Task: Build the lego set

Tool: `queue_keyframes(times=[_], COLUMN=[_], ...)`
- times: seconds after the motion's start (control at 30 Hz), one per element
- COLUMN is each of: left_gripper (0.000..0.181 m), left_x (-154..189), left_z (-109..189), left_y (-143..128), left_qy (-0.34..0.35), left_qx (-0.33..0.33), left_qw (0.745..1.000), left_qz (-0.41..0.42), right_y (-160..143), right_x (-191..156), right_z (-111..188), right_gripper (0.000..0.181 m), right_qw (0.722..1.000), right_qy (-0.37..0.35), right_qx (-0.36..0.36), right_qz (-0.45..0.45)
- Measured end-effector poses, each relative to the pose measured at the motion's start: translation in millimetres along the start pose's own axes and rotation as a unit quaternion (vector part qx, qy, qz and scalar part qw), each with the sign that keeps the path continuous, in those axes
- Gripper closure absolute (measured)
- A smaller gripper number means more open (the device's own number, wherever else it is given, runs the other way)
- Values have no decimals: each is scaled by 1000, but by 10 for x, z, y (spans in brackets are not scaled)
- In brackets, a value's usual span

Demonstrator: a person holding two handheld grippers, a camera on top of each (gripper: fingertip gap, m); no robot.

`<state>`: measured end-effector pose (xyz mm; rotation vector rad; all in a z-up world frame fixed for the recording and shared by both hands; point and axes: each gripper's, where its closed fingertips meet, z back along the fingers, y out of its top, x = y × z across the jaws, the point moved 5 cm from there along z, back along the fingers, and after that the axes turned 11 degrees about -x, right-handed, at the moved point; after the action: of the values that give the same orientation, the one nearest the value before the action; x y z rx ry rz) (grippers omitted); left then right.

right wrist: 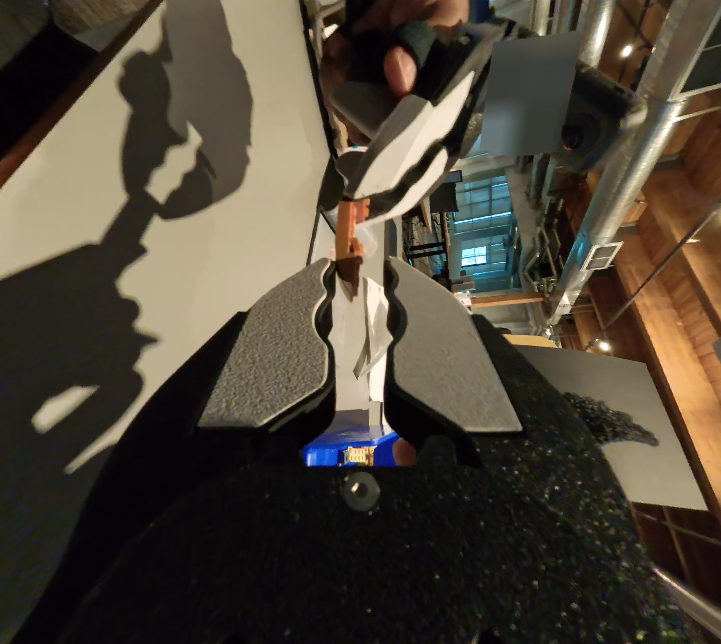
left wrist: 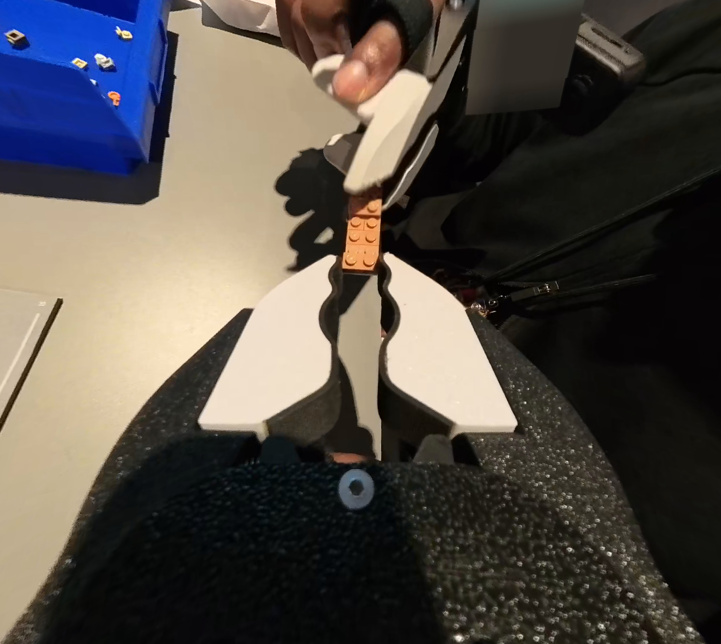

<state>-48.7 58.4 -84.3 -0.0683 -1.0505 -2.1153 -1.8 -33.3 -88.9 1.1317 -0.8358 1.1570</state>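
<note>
Holding a narrow orange lego strip [left wrist: 363, 235] in the air between them, both tongs met end to end above the pale table [left wrist: 136, 274]. We saw the left tongs [left wrist: 361, 270] closed on the near end of the strip, studs facing the camera, while the right tongs [left wrist: 374, 184] clamped the far end. From the right wrist view the same strip [right wrist: 349, 235] appeared edge-on, pinched by the right tongs [right wrist: 359, 266]. We judged the build to be at an early stage: only this short run of plates was joined, and several small loose pieces [left wrist: 103, 61] lay unused in the blue bin [left wrist: 58, 118] on the table.
</note>
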Motion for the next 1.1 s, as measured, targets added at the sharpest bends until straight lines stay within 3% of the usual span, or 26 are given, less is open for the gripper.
queue_keyframes(times=[0.47,0.63,1.1], left_gripper=[165,165,165], left_x=[70,78,77], left_z=[24,22,43], left_y=[45,54,58], left_qy=[17,18,17], left_qx=[-21,-19,0], left_qw=[999,999,1000], left_qz=[-20,-22,-13], right_y=[86,82,68], right_x=[-54,-45,2], right_z=[30,13,23], right_gripper=[150,169,170], right_qw=[999,1000,1000], right_qy=[23,8,9], right_qx=[33,25,17], right_qz=[8,17,1])
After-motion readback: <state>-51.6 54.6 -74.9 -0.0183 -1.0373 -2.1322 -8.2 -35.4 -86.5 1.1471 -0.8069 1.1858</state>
